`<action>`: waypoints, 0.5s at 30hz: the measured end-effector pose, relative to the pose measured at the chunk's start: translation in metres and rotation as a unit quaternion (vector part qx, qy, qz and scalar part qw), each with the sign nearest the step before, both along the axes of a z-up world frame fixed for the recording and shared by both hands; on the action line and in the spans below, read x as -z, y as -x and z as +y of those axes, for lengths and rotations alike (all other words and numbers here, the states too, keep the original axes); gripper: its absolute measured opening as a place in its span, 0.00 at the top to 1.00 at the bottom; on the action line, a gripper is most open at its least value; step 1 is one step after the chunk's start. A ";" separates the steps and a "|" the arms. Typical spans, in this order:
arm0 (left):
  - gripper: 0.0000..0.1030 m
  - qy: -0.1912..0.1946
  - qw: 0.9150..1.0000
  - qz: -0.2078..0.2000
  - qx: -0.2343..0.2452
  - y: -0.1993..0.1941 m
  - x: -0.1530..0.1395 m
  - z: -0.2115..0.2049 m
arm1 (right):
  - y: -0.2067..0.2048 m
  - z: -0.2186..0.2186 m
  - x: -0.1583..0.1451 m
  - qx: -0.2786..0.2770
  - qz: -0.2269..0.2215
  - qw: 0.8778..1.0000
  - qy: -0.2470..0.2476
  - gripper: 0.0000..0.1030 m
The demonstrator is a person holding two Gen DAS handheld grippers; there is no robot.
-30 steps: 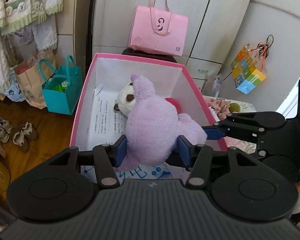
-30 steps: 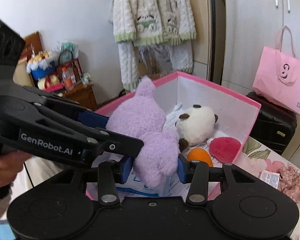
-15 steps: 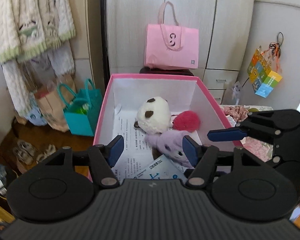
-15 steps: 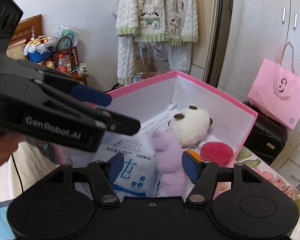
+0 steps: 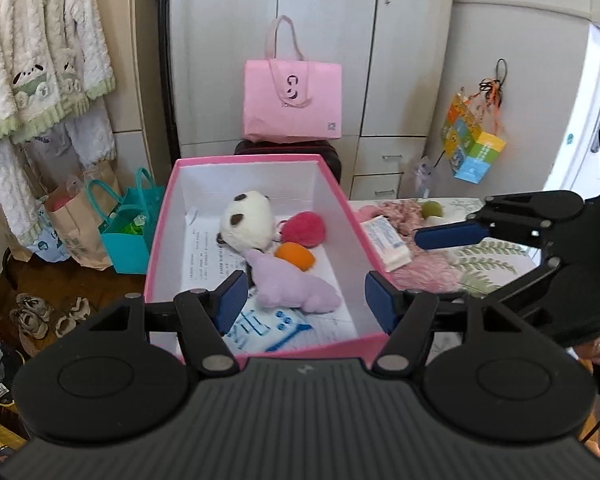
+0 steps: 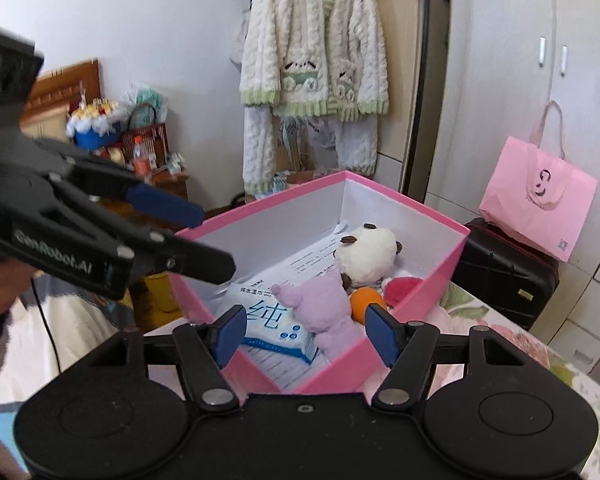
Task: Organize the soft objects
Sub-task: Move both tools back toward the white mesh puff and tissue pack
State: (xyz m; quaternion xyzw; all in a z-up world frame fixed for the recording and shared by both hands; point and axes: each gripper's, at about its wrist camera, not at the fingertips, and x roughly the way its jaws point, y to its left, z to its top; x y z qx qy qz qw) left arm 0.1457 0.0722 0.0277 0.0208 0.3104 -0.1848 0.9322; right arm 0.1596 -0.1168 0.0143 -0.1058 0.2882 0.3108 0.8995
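Four soft toys boxed, more waiting on the bedspread

Four plush things lie inside the pink box (image 5: 162, 216): a white panda plush (image 5: 246, 220), a magenta pompom ball (image 5: 303, 229), an orange ball (image 5: 295, 256) and the lilac plush toy (image 5: 288, 286), which lies on its side on the box floor, its head towards the panda and its body partly over a blue-and-white wipes pack (image 5: 260, 326). Printed paper sheets (image 5: 204, 252) line the rest of the floor.

Both tools are empty. The left hand-held gripper (image 5: 302, 300) has its blue pads spread about halfway, having just been opening, and the lilac toy shows between them only because it lies below in the box; neither pad touches it. The right hand-held gripper (image 6: 306, 330) stands the same way, jaws just opened to a middling gap, nothing pinched, hovering at the near corner of the box.

So the lilac toy counts as placed. What is left, as far as I can judge, sits outside the box on the floral bedspread (image 5: 496, 256) to its right: a crumpled pink fabric item (image 5: 404, 216), a green ball (image 5: 432, 209) beyond it, and a flat white packet (image 5: 386, 236) just beside the box wall. Whether the packet belongs with the soft things I cannot tell. The task looks well past halfway, with at least two pieces still to be fetched.
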 end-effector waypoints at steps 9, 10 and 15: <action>0.38 0.037 0.998 -0.006 0.048 0.040 -0.007 -0.026 | 0.039 -0.083 -0.009 0.041 0.008 0.996 -0.077 0.32; 0.38 0.037 0.998 -0.010 0.051 0.043 -0.005 -0.031 | 0.041 -0.093 -0.008 0.049 0.009 0.995 -0.089 0.32; 0.38 0.029 0.998 -0.029 0.056 0.049 0.003 -0.060 | 0.050 -0.127 -0.003 0.084 0.004 0.990 -0.112 0.32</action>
